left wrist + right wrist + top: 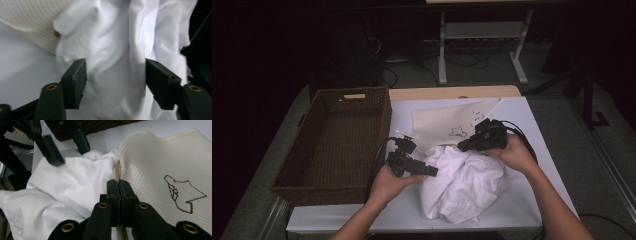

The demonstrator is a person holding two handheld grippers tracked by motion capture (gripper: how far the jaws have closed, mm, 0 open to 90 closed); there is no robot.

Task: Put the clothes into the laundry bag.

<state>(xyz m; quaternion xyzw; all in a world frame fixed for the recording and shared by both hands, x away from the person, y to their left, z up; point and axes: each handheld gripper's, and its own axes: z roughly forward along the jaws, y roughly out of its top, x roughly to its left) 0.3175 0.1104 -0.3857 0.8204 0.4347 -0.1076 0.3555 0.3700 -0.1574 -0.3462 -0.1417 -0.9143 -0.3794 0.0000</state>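
No words, brand names or numbers could be read anywhere. The cream bag (162, 170) carried the one sign: a small brown line drawing (185, 195), angular and stitched in outline, with no letters in it. In the high view, faint dark marks (477, 116) stood on the bag (437, 125) just right of that drawing (458, 132), too small and blurred to make out.

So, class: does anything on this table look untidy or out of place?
Yes: the white cloth lies crumpled in a heap on the table, overlapping the cream bag, whose edge the right gripper pinches.
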